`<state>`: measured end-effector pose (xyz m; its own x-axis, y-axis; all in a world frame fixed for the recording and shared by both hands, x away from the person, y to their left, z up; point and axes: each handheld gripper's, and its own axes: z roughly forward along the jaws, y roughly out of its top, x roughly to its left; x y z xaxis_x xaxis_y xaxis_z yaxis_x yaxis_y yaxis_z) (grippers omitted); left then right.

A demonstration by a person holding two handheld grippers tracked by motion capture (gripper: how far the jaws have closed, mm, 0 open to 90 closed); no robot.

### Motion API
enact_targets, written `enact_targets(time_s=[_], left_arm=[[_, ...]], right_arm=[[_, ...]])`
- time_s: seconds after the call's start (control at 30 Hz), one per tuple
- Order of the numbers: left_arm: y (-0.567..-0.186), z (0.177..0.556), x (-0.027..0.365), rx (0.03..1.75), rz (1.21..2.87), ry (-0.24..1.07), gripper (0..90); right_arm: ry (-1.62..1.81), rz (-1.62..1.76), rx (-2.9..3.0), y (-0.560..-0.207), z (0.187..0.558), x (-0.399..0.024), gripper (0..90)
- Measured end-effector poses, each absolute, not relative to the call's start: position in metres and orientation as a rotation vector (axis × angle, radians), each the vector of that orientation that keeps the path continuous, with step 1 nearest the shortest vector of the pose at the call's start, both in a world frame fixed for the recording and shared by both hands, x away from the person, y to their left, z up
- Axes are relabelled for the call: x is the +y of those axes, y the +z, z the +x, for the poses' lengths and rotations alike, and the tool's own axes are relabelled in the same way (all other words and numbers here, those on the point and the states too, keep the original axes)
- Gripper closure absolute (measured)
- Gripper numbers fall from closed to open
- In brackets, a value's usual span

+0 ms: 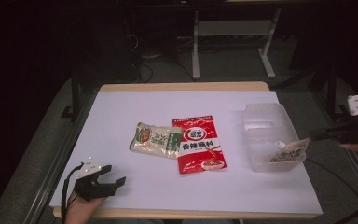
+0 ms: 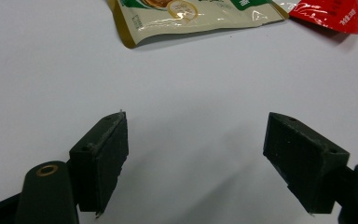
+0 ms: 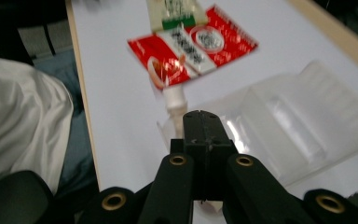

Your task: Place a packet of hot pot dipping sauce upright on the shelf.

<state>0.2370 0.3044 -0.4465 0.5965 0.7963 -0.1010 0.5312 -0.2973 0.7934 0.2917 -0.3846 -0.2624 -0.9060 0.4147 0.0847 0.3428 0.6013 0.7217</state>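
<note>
A beige food packet (image 1: 156,140) and a red sauce packet (image 1: 200,144) lie side by side mid-table, the red one's edge over the beige one. A clear plastic tray (image 1: 261,112) at the right holds a spouted pouch (image 1: 290,152) in its near end. My left gripper (image 1: 114,175) rests open at the near left corner with nothing between its jaws; ahead of it (image 2: 193,135) lie the beige packet (image 2: 191,11) and red packet (image 2: 333,11). My right gripper (image 1: 314,135) hovers shut and holding nothing off the table's right edge, its tip (image 3: 202,116) just short of the pouch's spout (image 3: 175,100).
A white sheet (image 1: 168,107) covers the wooden table. The tray (image 3: 307,116) and red packet (image 3: 191,44) lie beyond the right jaws. A person's white garment (image 3: 18,130) is at the table's near edge. Cables and table legs (image 1: 196,46) stand on the dark floor behind.
</note>
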Motion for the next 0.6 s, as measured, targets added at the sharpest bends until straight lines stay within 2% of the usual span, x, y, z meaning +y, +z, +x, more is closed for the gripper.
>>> enact_targets(time_s=[0.2, 0.5, 0.6], left_arm=[[-0.446, 0.237, 0.305, 1.045, 1.985, 0.399, 21.8], [-0.444, 0.235, 0.308, 1.036, 1.983, 0.405, 21.8], [-0.444, 0.234, 0.309, 1.035, 1.978, 0.408, 21.9]], right_arm=[[1.18, 0.664, 2.772, -0.281, 0.297, -0.373, 90.0], [1.162, 0.654, 2.775, -0.273, 0.3, -0.351, 89.9], [1.174, 0.654, 2.772, -0.271, 0.302, -0.342, 86.4]])
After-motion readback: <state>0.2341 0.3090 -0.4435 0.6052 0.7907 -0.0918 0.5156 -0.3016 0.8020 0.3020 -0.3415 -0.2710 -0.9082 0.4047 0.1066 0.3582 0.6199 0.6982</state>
